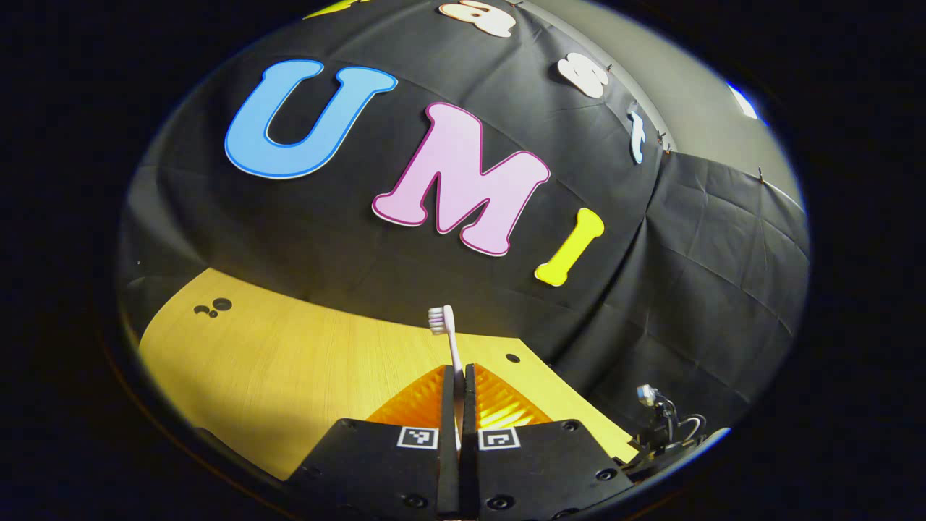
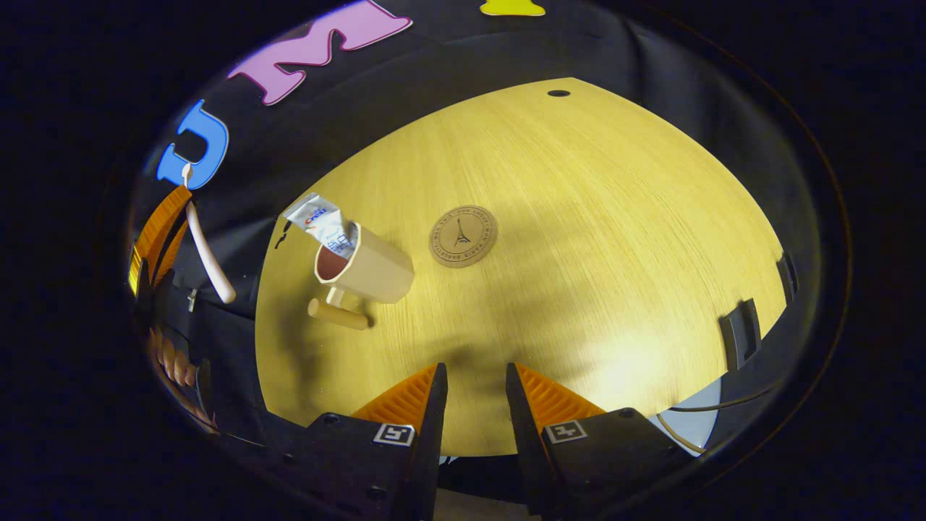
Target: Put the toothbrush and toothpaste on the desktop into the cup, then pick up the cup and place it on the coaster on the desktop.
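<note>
Toothpaste (image 2: pixel 322 223) stands in the cup (image 2: pixel 369 269) — coaster (image 2: pixel 463 236) nearby, toothbrush (image 1: pixel 450 340) held upright.

A recording booth: black cloth wall (image 1: pixel 694 275) hung around a bare wooden desktop (image 2: pixel 579 239).

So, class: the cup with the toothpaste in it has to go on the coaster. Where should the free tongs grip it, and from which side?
Probably by the handle, which juts from the cup toward the right tongs, open and facing it. Come in from that near side, low over the desktop. The toothpaste sticks out of the mouth, so a rim grip looks awkward.
</note>
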`<action>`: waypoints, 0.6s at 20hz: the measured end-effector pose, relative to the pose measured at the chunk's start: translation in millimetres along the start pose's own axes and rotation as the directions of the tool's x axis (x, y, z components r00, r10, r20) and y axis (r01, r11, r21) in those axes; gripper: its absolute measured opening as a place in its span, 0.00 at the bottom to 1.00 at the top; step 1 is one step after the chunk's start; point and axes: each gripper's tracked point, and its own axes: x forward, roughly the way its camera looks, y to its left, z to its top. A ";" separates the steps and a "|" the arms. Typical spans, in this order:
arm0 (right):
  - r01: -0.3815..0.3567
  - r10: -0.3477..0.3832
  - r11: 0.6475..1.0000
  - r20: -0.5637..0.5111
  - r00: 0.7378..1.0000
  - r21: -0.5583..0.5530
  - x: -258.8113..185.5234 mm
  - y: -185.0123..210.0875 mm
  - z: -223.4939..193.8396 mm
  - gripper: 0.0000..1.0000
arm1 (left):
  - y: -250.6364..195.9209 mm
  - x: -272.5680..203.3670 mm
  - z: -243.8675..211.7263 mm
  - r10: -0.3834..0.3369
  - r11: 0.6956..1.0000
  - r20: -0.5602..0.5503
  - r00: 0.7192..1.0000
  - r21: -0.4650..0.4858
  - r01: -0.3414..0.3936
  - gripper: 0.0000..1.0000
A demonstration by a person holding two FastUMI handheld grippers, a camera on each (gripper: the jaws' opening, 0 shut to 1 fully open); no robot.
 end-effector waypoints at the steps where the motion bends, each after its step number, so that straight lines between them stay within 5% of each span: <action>1: 0.006 -0.006 1.000 0.000 1.000 0.018 -0.2 -4.3 1.1 0.50 | 4.0 8.5 0.7 0.004 1.000 0.008 1.000 0.011 -0.004 0.06; 12: 0.101 -0.102 0.995 0.038 0.994 0.025 -12.9 -38.3 -4.1 0.50 | 27.7 60.6 -47.7 -0.013 0.993 0.017 1.000 0.121 0.011 0.06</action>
